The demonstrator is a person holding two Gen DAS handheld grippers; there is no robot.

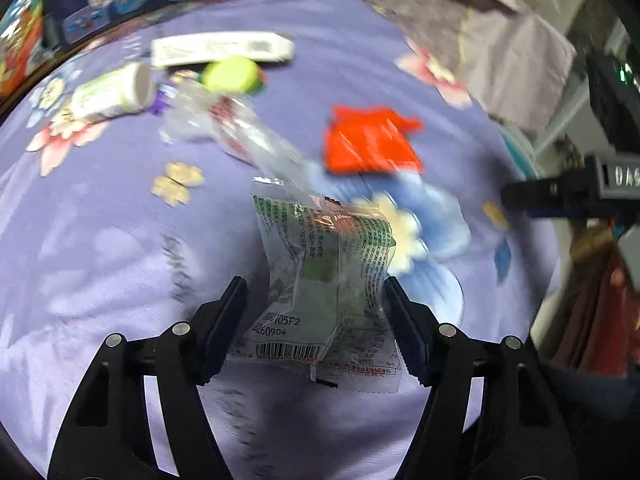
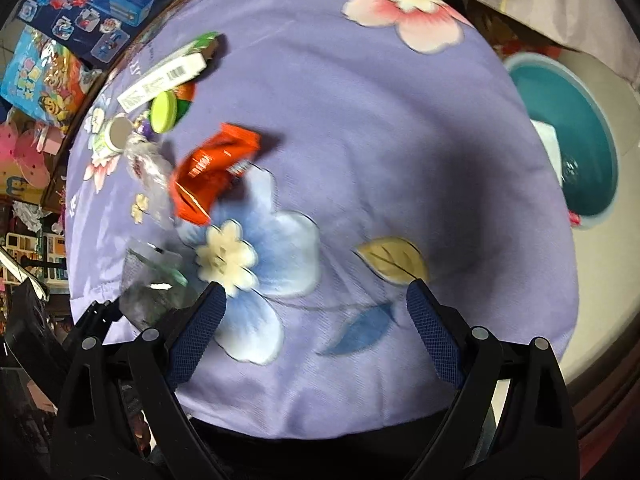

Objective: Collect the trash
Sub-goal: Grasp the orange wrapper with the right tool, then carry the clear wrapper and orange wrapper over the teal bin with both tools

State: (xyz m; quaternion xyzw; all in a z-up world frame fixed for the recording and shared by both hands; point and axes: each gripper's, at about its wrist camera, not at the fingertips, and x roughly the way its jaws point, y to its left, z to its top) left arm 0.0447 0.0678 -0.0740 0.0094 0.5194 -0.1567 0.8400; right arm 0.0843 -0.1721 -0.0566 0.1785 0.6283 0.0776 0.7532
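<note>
A clear snack wrapper [image 1: 324, 280] with green print and a barcode lies on the purple flowered cloth [image 1: 100, 240], between the fingers of my left gripper [image 1: 314, 294], which is open around it. The same wrapper shows at the left of the right wrist view [image 2: 152, 280]. My right gripper [image 2: 316, 292] is open and empty above the cloth [image 2: 360, 140]. A red wrapper [image 1: 370, 140] [image 2: 212, 172] lies further in. A crumpled clear plastic [image 1: 236, 128], a white tube [image 1: 116, 92], a green cap [image 1: 232, 74] and a white box [image 1: 220, 48] lie at the far left.
A teal bin [image 2: 576, 140] stands on the floor past the table's right edge, with some white trash in it. Toy boxes [image 2: 96, 4] are stacked behind the table. A grey cloth [image 1: 460, 20] lies at the far right. The right gripper's tip [image 1: 560, 192] shows in the left wrist view.
</note>
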